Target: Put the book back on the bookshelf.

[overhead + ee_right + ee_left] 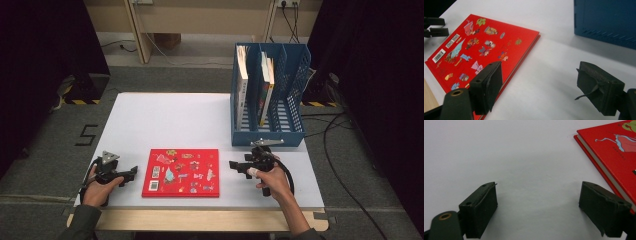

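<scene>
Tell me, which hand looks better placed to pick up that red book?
Probably the right. The right gripper has open fingers by the red book edge, nearer the blue rack. The left gripper sits open beside the other edge.

The left gripper [537, 207] hangs over the white table [511, 152], jaws wide apart with nothing between. A red book [616, 152] lies just beside the right-hand jaw.

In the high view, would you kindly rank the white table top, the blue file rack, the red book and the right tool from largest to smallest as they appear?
1. White table top
2. Blue file rack
3. Red book, roughly comparable to the rack in outline, so this order is unsure
4. Right tool
</scene>
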